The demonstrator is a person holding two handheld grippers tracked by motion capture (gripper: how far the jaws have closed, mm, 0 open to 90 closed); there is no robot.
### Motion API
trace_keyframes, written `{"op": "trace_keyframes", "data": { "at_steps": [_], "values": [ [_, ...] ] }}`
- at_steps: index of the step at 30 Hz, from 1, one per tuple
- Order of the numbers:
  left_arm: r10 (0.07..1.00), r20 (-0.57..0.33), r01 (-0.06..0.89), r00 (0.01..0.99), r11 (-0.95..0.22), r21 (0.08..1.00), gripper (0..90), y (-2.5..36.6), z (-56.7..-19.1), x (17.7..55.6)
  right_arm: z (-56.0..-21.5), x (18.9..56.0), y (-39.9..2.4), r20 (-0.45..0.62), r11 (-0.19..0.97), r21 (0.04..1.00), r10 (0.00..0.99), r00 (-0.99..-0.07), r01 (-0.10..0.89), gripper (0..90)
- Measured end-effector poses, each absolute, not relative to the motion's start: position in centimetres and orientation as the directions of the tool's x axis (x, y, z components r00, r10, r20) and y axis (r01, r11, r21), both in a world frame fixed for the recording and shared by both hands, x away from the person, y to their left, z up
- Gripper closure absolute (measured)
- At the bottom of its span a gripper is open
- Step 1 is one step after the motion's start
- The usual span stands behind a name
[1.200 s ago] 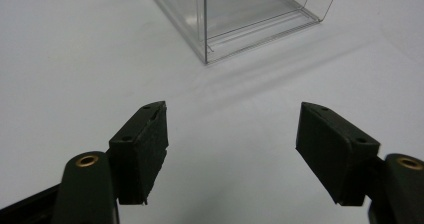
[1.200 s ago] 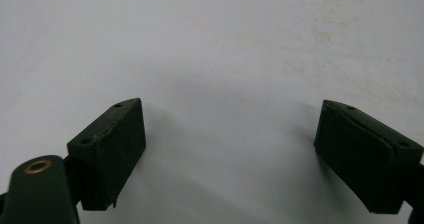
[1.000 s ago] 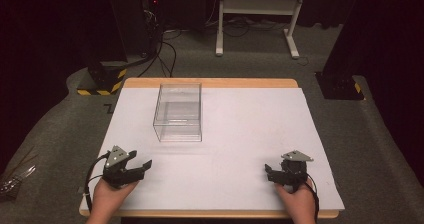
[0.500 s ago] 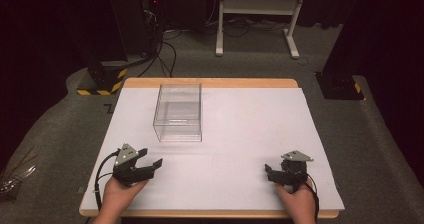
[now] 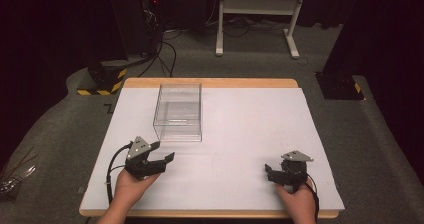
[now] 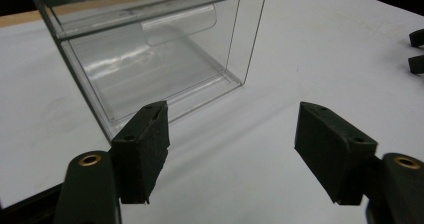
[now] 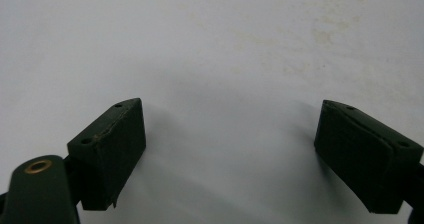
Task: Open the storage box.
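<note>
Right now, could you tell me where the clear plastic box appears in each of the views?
High view: the clear plastic box stands left of centre on the white table top, beyond the left gripper.
Left gripper view: upper left, just past the open jaws.
Right gripper view: not in it.
Shared landmark: the white table top.

White-topped table [image 5: 250, 134] bearing 1 clear box [image 5: 179, 111]

A clear plastic box [image 5: 179, 112] stands upright on the white table sheet [image 5: 240, 134], toward the sheet's far left part and well in from its edges. Its walls are see-through and thin, with nothing inside. In the left gripper view a curved clear flap shows at its far wall.
</note>
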State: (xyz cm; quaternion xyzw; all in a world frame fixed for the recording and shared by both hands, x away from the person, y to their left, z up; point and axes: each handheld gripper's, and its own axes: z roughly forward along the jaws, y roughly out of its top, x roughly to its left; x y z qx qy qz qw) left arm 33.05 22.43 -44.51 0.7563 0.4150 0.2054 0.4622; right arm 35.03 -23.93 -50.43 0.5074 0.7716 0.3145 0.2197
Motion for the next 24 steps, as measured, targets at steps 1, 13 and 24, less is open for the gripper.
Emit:
{"op": "trace_keyframes", "data": {
  "at_steps": [1,13,24],
  "values": [
    [0.812,-0.083,0.439,0.577,-0.223,0.87,31.4,22.4,-44.4,33.4,-50.4,35.0,-23.9,-0.02,0.287,0.708,0.921,-0.388,0.645,12.9],
    [0.809,-0.055,0.41,0.585,-0.237,0.881,31.4,21.7,-42.8,35.5,-50.4,35.0,-23.9,-0.02,0.288,0.709,0.921,-0.389,0.644,12.9],
    [0.812,-0.109,0.454,0.573,-0.204,0.867,35.7,22.2,-44.7,38.0,-50.4,35.0,-23.9,-0.02,0.288,0.709,0.921,-0.389,0.644,12.9]
  ]
}}
